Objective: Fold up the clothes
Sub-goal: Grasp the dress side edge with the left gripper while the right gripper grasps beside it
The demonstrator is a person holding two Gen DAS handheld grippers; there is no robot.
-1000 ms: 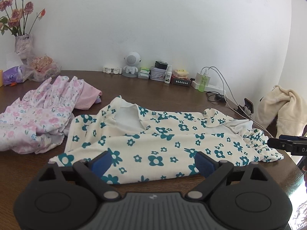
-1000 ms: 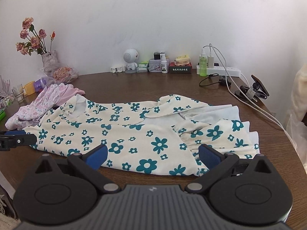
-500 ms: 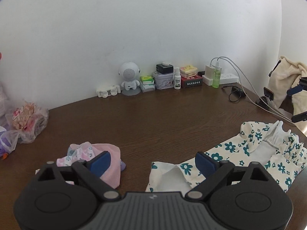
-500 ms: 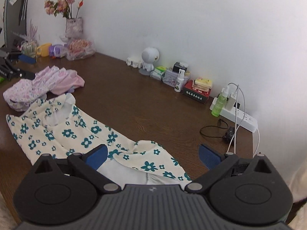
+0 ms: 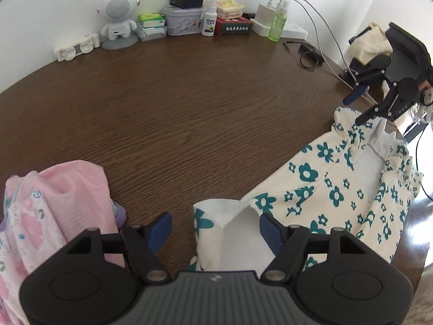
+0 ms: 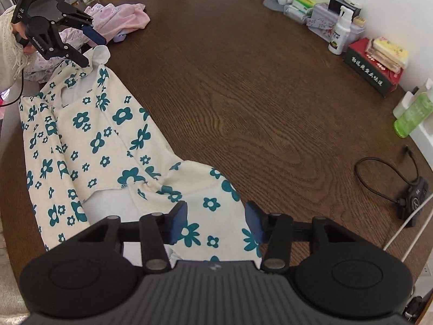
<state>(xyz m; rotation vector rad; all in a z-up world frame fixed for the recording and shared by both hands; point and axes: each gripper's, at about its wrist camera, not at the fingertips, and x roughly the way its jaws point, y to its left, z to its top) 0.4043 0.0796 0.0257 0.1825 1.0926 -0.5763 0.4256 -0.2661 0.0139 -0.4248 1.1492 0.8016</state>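
A cream garment with teal flowers (image 5: pixel 333 189) lies spread along the near edge of the brown table (image 5: pixel 189 108). My left gripper (image 5: pixel 215 227) is open, its jaws either side of the garment's collar corner (image 5: pixel 216 211). My right gripper (image 6: pixel 216 218) is open, with the garment's far end (image 6: pixel 205 203) between its jaws. The garment also shows in the right wrist view (image 6: pixel 89 140). Each gripper shows in the other's view, the right one (image 5: pixel 360 105) and the left one (image 6: pixel 86 46), both low over the cloth.
A pile of pink floral clothes (image 5: pixel 54 203) lies left of the collar; it also shows in the right wrist view (image 6: pixel 119 21). A robot-shaped speaker (image 5: pixel 119 19), boxes, bottles (image 5: pixel 277 23), a power strip and cables (image 6: pixel 392 178) line the back and right of the table.
Both grippers have dropped low and moved apart to opposite ends of the garment. The jaws have narrowed somewhat around the cloth edges.
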